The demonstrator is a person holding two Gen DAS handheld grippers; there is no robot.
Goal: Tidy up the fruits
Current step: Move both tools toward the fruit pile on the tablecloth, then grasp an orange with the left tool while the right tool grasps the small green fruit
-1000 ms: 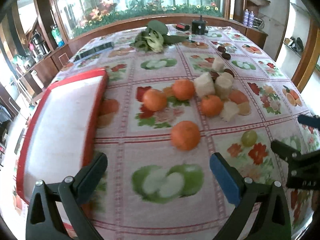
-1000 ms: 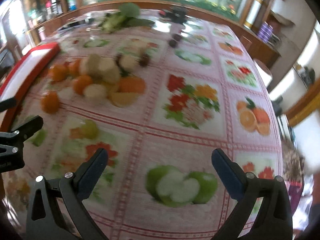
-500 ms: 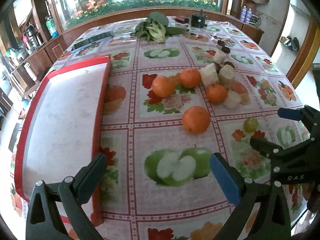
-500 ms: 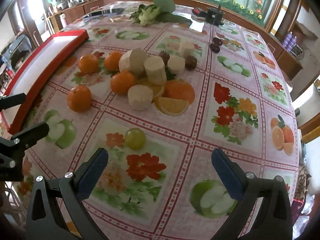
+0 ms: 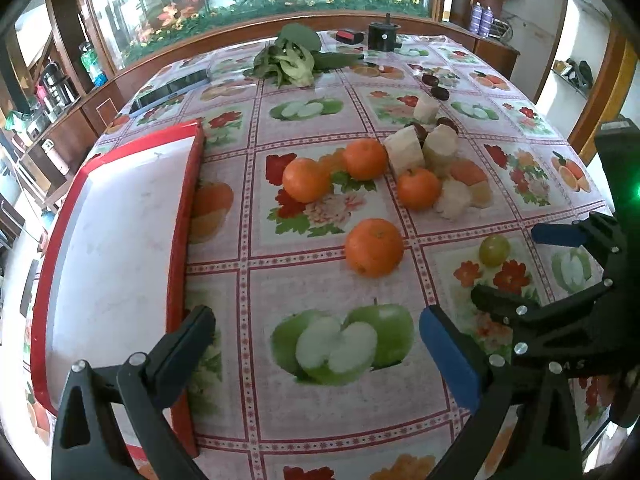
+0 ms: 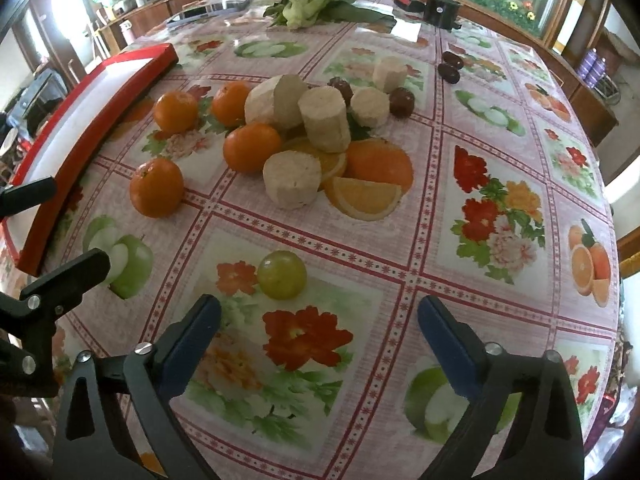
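Several tangerines lie on the fruit-print tablecloth; the nearest tangerine (image 5: 374, 247) (image 6: 157, 187) sits alone in front of the pile. A green grape (image 5: 494, 250) (image 6: 282, 275) lies just ahead of my right gripper (image 6: 319, 334), which is open and empty. Pale cut cylinder pieces (image 6: 324, 118) and dark dates (image 6: 401, 102) mix with the tangerines. A red-rimmed white tray (image 5: 120, 216) (image 6: 116, 92) lies to the left. My left gripper (image 5: 316, 338) is open and empty, low over the cloth beside the tray.
Leafy greens (image 5: 292, 60) (image 6: 308, 6), a black cylinder device (image 5: 383, 36) and a dark flat tablet (image 5: 168, 90) lie at the table's far side. Wooden cabinets and shelves ring the table. The right gripper's body (image 5: 560, 312) shows at the left wrist view's right edge.
Both grippers have drawn closer together and lower toward the table. The right wrist view turned left, so the fruit pile and grape came to its centre. No fruit has moved.
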